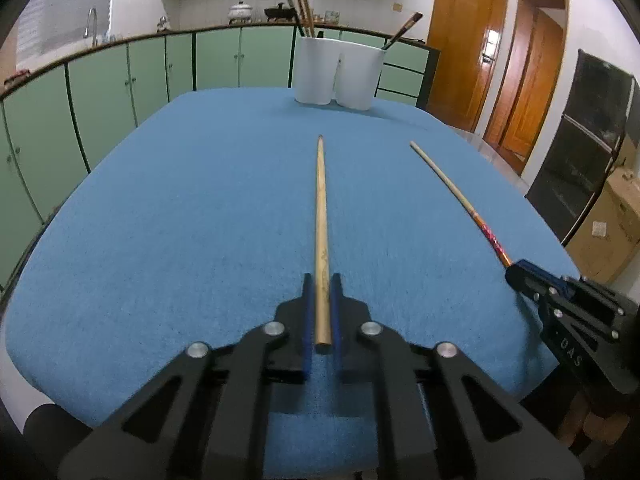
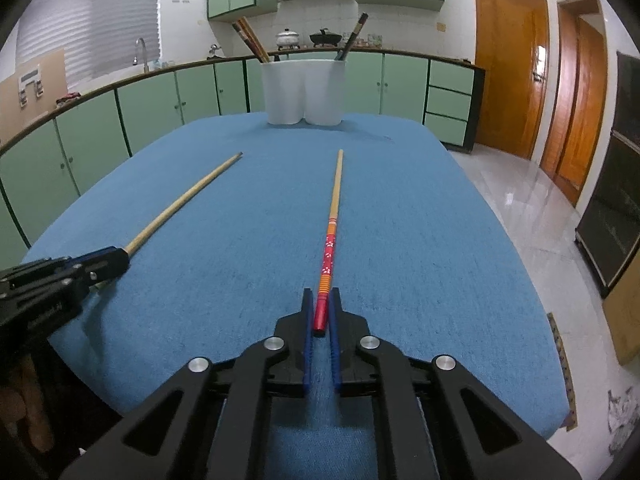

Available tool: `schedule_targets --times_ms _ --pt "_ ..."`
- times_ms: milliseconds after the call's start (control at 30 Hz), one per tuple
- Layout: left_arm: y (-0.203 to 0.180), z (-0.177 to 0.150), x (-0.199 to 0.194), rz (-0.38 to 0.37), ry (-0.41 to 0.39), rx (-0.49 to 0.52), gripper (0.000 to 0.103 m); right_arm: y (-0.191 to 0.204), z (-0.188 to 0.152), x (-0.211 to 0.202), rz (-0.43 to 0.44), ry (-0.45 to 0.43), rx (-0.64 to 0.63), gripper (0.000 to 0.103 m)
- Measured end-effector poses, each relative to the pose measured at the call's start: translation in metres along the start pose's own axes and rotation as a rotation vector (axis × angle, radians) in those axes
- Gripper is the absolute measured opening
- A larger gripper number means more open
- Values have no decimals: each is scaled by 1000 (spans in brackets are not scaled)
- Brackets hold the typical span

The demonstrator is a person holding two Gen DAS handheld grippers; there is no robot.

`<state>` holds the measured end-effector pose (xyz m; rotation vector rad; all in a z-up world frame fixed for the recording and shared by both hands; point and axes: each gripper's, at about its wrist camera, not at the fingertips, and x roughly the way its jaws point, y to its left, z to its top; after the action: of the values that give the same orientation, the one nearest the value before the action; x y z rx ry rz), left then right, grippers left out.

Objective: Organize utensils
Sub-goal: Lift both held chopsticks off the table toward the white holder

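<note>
A plain wooden chopstick [image 1: 321, 208] lies lengthwise on the blue table cloth [image 1: 180, 208], and my left gripper [image 1: 322, 280] is shut on its thick near end. A chopstick with a red and orange patterned handle [image 2: 331, 232] points the same way, its red end clamped in my right gripper [image 2: 322, 294]. Each gripper shows in the other's view: the right gripper [image 1: 516, 270] at the right edge, the left gripper [image 2: 120, 256] at the left edge. A white two-part utensil holder [image 1: 340, 74] with several dark chopsticks stands at the table's far end, straight ahead of both chopstick tips.
Green cabinets [image 1: 120, 92] and a counter with pots [image 2: 287, 38] run behind the table. Wooden doors [image 2: 508, 64] and a dark appliance [image 1: 588, 136] stand to the right, with a cardboard box [image 1: 608, 228] beside the table's right edge.
</note>
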<state>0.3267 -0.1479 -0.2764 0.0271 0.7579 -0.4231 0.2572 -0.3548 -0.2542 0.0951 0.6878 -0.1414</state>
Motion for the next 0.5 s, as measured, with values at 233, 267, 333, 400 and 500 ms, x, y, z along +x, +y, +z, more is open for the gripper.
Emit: schedule_targets --times_ms 233,267,333,400,500 --pt "2 26 -36 -66 9 -80 6 -9 31 -48 25 -36 42 6" --pt "1 31 -42 -69 -1 -78 6 -10 39 -57 26 -43 32 6" --pt "1 44 -57 -74 -27 -70 6 -11 55 -71 28 -55 12 6" --pt "2 60 -72 -75 -58 -57 6 -11 72 -81 34 -60 -11 5" --pt "3 85 -86 -72 -95 -32 6 -15 98 -90 45 -56 -40 4"
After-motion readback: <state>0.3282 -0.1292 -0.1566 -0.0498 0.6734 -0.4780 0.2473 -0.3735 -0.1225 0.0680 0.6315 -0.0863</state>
